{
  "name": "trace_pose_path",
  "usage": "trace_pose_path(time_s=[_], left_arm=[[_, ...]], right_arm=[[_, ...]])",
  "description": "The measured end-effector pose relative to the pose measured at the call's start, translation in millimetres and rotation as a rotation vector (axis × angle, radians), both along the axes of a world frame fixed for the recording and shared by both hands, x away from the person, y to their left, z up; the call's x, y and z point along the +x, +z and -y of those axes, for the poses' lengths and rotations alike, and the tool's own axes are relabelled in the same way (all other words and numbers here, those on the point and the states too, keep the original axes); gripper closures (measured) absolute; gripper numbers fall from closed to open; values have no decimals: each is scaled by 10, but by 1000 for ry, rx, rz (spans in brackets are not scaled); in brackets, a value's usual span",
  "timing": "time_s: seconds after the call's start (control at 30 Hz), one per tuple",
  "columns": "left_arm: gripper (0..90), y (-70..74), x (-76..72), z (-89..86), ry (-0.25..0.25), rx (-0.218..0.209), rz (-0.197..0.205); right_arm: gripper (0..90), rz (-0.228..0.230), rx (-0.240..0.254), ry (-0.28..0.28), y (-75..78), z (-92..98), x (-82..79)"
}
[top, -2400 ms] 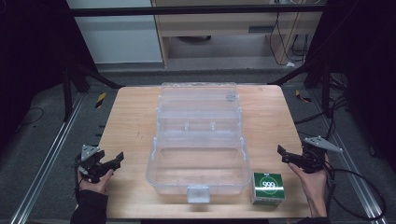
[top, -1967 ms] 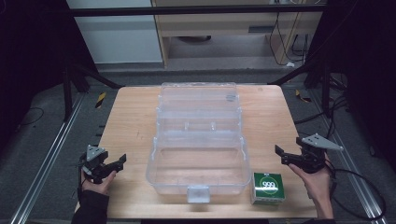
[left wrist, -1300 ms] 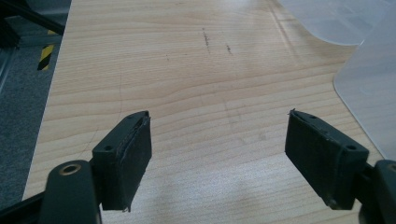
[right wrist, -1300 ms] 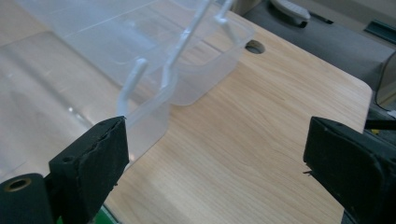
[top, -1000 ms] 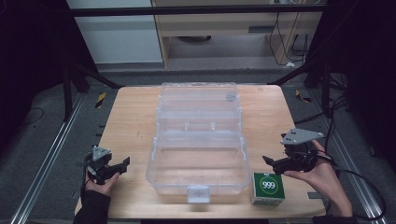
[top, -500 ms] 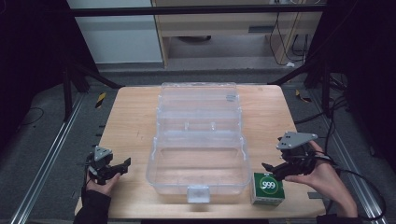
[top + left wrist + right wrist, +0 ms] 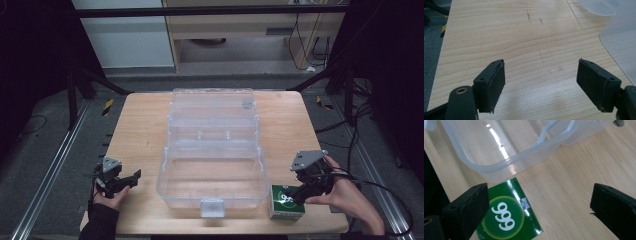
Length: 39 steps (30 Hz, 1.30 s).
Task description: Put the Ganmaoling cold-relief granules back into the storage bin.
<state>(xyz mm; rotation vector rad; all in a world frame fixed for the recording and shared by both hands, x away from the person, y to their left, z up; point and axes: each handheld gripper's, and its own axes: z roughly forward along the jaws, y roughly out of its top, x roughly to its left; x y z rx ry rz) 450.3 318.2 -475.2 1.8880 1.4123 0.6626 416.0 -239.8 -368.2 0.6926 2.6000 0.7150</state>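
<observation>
While my right tool [image 7: 298, 192] hangs over the green box [image 7: 285, 202], its jaws have just been opening and grip nothing; that box sits just right of the clear bin [image 7: 212, 172]; left of the bin, my left tool [image 7: 131, 178] gapes empty over the worktop [image 7: 140, 125].

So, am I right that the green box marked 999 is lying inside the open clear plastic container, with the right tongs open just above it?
Not quite: the green box lies on the wooden table, outside the clear plastic container and beside its near right corner, as the right gripper view shows. The rest holds: the right tongs are open just above it, and their jaws have just been opening with nothing pressed between them.
</observation>
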Motion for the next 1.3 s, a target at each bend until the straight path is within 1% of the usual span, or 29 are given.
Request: trace_pose_path(time_s=[0.13,0.6,0.73,0.97,1.1,1.3], left_arm=[[223,0,0,2,-1,2,-2],[222,-5,1,10,-5,9,-4],[222,-6,1,10,-6,10,-4],[222,-7,2,13,-6,11,-4],[222,-6,1,13,-6,12,-3],[222,-7,2,12,-7,13,-4]], right_arm=[[27,-19,-21,18,-51,-17,-25],[20,-70,-44,54,-191,-43,-71],[16,-76,-52,61,-227,-47,-80],[12,-97,-84,98,-297,-71,-116],[12,-105,-101,104,-331,-82,-122],[12,-124,-126,132,-396,-105,-131]])
